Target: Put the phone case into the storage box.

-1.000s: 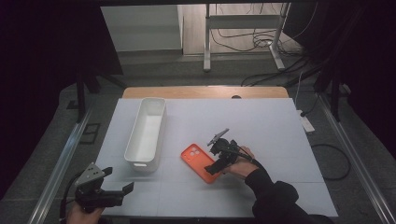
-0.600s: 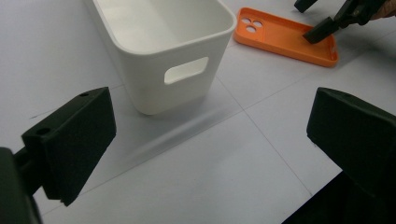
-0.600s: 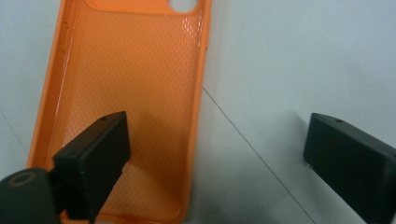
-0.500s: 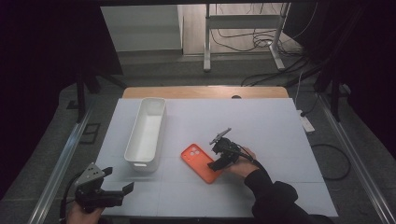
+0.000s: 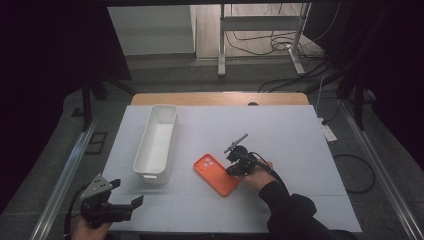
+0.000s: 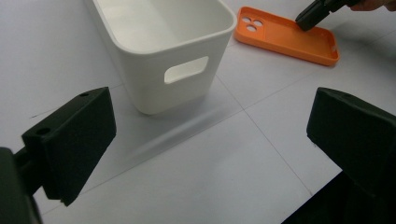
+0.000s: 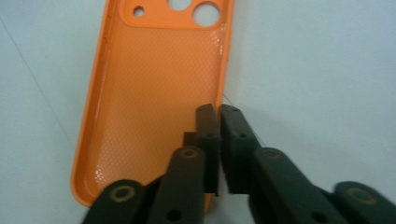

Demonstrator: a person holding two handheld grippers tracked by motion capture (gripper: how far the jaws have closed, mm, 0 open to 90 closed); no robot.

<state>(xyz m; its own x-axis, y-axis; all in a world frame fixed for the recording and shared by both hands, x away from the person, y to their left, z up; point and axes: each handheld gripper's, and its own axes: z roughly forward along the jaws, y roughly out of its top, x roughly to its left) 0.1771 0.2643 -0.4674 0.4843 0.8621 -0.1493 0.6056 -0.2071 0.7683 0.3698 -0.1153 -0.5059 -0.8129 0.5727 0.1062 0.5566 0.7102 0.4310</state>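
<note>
Now that the right gripper's [image 7: 218, 112] jaws have just closed, pinching the side wall of the orange phone case [image 5: 216, 174] lying flat beside the white bin [image 5: 156, 145], it looks ready to lift; left gripper [image 5: 116, 209] idles wide open.

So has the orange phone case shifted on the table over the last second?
No. The orange phone case lies at the same spot beside the white bin; the right tool has just been closing on its edge.

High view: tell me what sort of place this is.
Probably a lab or studio set up for recording. A white table stands between metal rails amid dark surroundings, loose cables lie on the floor behind, and only a white bin and an orange phone case are laid out.
</note>
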